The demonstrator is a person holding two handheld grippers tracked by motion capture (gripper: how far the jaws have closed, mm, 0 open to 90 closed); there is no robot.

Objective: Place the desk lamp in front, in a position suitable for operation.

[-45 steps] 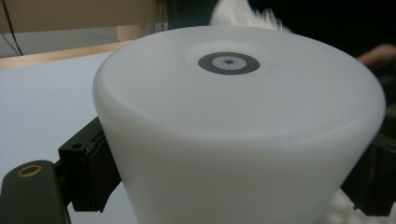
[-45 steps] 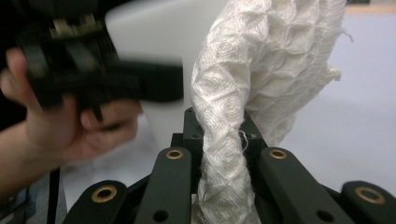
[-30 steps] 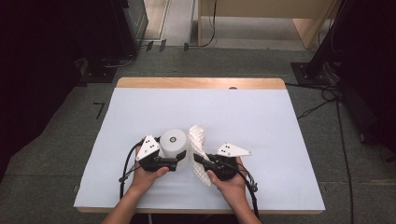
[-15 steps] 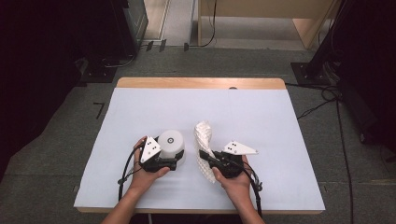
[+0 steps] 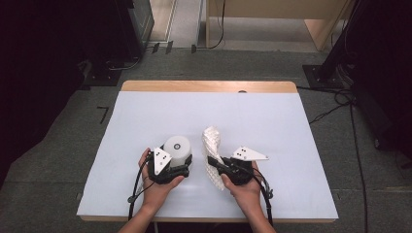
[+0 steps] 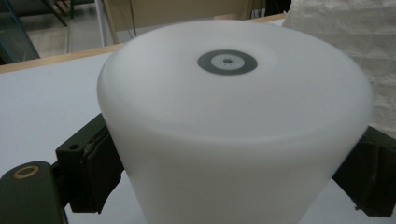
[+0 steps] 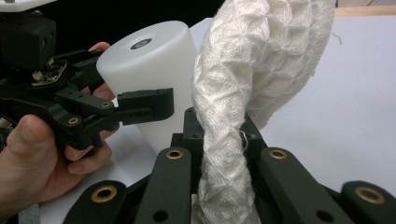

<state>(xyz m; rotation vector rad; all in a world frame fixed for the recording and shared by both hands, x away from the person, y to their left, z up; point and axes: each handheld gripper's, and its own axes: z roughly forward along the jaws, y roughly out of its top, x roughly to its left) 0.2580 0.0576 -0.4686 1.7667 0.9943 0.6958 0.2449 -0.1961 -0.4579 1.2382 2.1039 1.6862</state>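
On a white table top edged at the far side by a bare wooden strip, standing on grey carpet floor in a dim room. Beyond the wooden strip, a dark cabinet to the left, pale wooden furniture to the right, and black cables snaking across the carpet off the table's right side.

Near the front edge, left of centre: a white tapered cup, standing mouth down with a grey ring mark on its upturned base, gripped across its sides by the left gripper, jaw pads pressed to both flanks in the left gripper view. Just right of the cup, close but not touching in the high view: a white knitted mesh sleeve, pinched tightly in the clenched jaws of the right gripper, its free end rising and curling over above the jaws in the right gripper view.

Behind the cup, a wide bare stretch of white surface up to the wooden strip; likewise open to left and right. In front of the cup, little room: both hands close to the front edge.
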